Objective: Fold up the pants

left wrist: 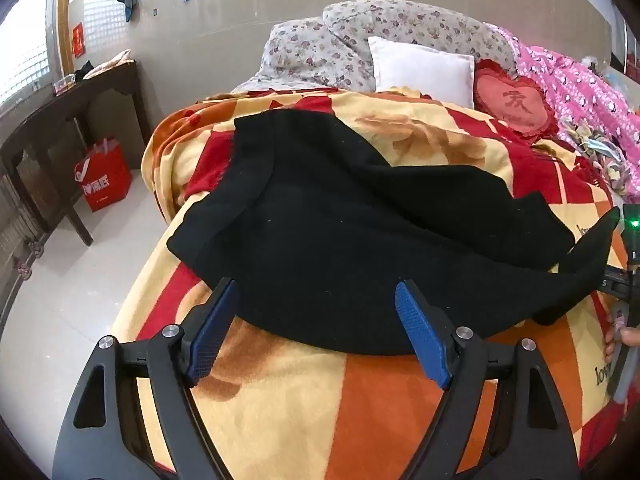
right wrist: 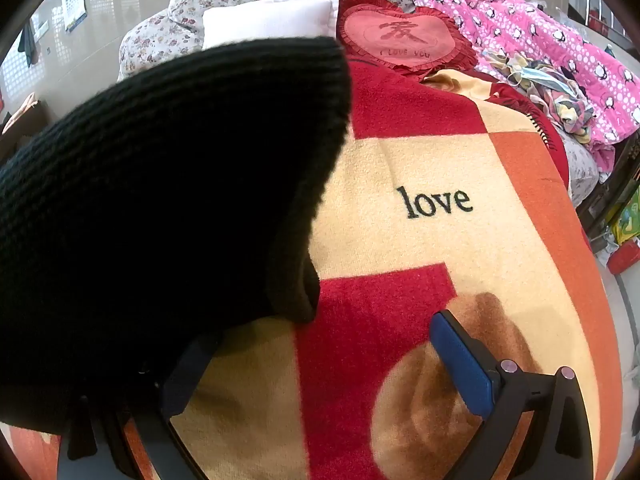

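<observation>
Black knit pants [left wrist: 320, 220] lie spread across a red, orange and cream blanket [left wrist: 320, 408] on a bed. My left gripper [left wrist: 316, 300] is open, its blue pads astride the near edge of the pants, holding nothing. My right gripper [right wrist: 320, 332] is open; a raised leg end of the pants [right wrist: 160, 200] drapes over its left finger and hides it. Its right blue pad [right wrist: 460, 364] hovers over the blanket [right wrist: 420, 208]. In the left wrist view the right gripper's body [left wrist: 628, 264] shows at the right edge by the pant leg tip.
Floral pillows [left wrist: 360, 40], a white cushion [left wrist: 420, 68], a red heart cushion [left wrist: 512, 100] and a pink quilt [left wrist: 580, 88] sit at the bed's head. A dark wooden table [left wrist: 60, 132] and a red bag [left wrist: 104, 176] stand on the floor at left.
</observation>
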